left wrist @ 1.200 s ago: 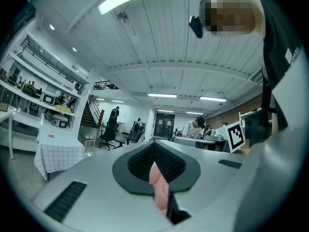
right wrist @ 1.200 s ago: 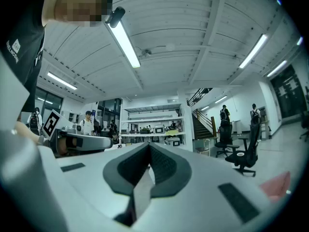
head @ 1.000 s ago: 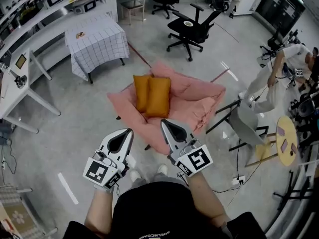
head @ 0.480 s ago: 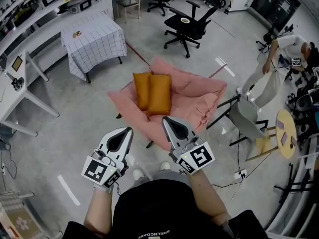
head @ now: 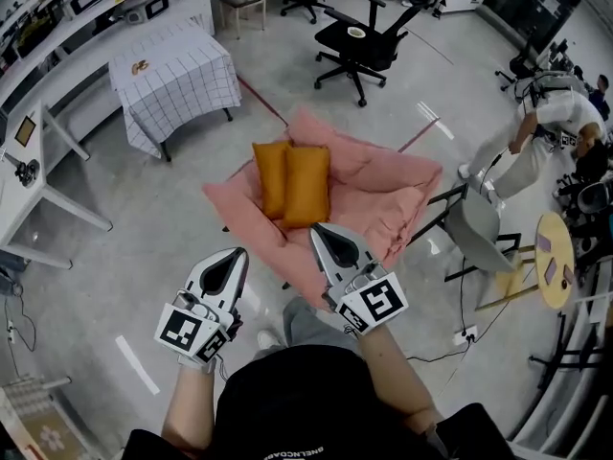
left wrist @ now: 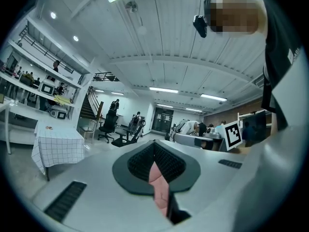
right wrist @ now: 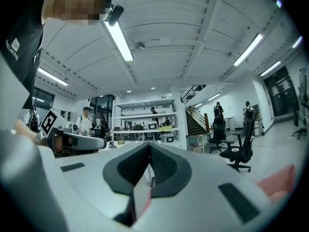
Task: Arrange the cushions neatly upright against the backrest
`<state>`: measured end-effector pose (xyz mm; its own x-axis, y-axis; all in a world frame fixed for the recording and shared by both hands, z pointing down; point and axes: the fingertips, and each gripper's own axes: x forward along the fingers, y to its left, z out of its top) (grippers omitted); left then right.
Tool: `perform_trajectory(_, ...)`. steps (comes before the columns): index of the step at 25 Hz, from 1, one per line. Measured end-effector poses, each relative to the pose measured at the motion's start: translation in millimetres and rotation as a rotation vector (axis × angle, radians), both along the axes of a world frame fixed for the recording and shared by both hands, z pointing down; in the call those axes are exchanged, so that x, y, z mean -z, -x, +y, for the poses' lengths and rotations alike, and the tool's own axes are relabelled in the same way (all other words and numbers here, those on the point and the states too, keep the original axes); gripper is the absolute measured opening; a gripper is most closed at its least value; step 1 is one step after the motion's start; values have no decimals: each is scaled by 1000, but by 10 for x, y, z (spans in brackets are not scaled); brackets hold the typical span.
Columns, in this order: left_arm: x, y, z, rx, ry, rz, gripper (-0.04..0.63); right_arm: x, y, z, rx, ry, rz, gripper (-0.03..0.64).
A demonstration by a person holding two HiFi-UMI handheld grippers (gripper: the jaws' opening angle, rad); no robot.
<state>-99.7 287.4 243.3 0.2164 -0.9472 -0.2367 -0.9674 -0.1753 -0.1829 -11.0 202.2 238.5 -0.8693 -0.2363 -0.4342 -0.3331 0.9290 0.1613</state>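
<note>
White-shelled and shut tight on nothing, the left claw [head: 230, 266] and right claw [head: 326, 240] are held side by side, apart, tips pointing to 12 o'clock. Just beyond them at 12 o'clock, two orange cushions [head: 306, 185] stand side by side, touching, on the left part of a pink-draped sofa [head: 383, 195] on grey floor [head: 124, 228]. A checked-cloth bench [head: 177, 70] stands at 10 o'clock, a black office chair [head: 359, 46] at 1 o'clock. At 2 o'clock a person in white [head: 541, 127] bends over; a small round yellow bench [head: 556, 257] sits at 3 o'clock.
</note>
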Motion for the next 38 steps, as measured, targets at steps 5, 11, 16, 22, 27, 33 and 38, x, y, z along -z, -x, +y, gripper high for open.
perform_trajectory(5,164,93,-549,11,25,2,12,149,47,-580,-4,26,4,9)
perform_trajectory(11,362,177,-1207,44,50,3,12,247,61,-1212,5,68,-1,9)
perform_trajectory(16,429,272,-1547,67,86,1,12,312,101,-1578,16,118,-6,9)
perform_trajectory(22,427,528,-1901,66,142,25,12,273,279,-1836,-16,176,26,9)
perform_trajectory(27,301,880,-2329,33,207,82,14,137,434,-2138,-93,246,66,9)
perform_trajectory(33,59,1318,-2820,-3,284,96,15,-227,635,-2572,-214,343,133,18)
perform_trajectory(38,-291,1648,-3211,-4,388,122,15,-565,799,-2880,-263,458,189,87)
